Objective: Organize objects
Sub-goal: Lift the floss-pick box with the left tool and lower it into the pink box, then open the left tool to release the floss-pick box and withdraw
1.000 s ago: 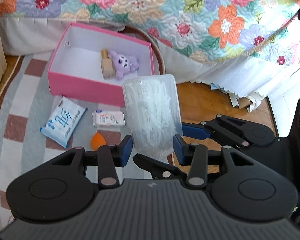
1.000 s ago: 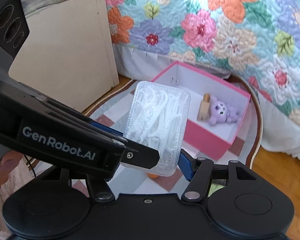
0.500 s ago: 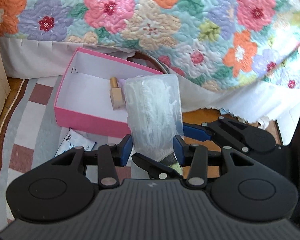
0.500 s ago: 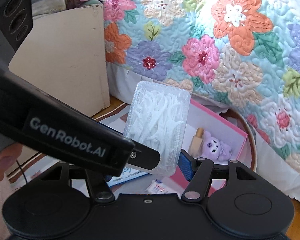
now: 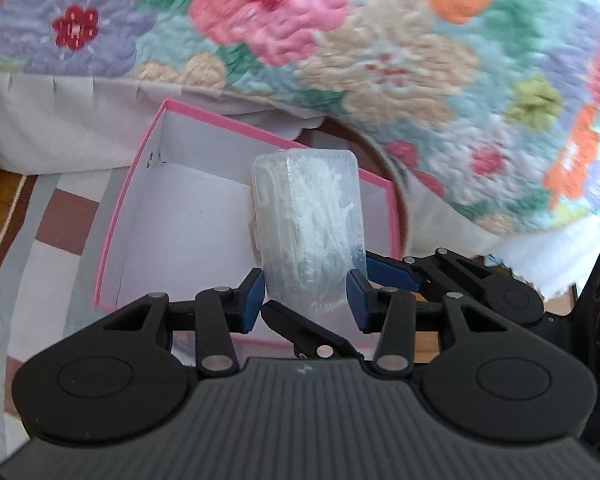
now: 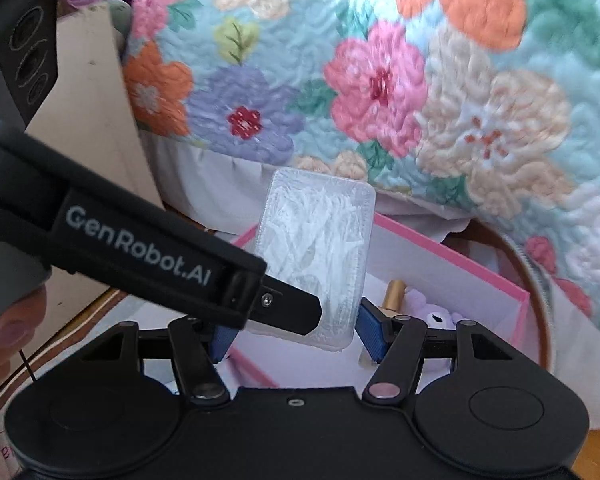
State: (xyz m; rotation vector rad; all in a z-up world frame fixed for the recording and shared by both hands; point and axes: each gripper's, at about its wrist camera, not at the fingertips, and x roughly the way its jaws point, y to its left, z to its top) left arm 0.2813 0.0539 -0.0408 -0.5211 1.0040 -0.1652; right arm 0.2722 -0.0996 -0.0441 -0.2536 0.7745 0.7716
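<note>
Both grippers hold one clear plastic box of white floss picks (image 5: 309, 224) upright over the open pink box (image 5: 140, 184). My left gripper (image 5: 306, 294) is shut on its lower end, blue pads on both sides. My right gripper (image 6: 296, 334) is shut on the same clear box (image 6: 320, 248) from the other side; the left gripper's finger crosses in front. Inside the pink box (image 6: 476, 268) lie a purple plush toy (image 6: 430, 310) and a small tan bottle (image 6: 394, 292), seen only in the right wrist view.
A floral quilt (image 5: 340, 40) with a white bed skirt hangs behind the pink box. A checked rug (image 5: 40, 240) lies under it. A beige board (image 6: 88, 120) stands at the left. Wooden floor (image 6: 596, 452) shows at the right.
Both grippers moved forward together with the clear box, from above the rug to over the pink box. The packets and orange item on the rug have left the view.
</note>
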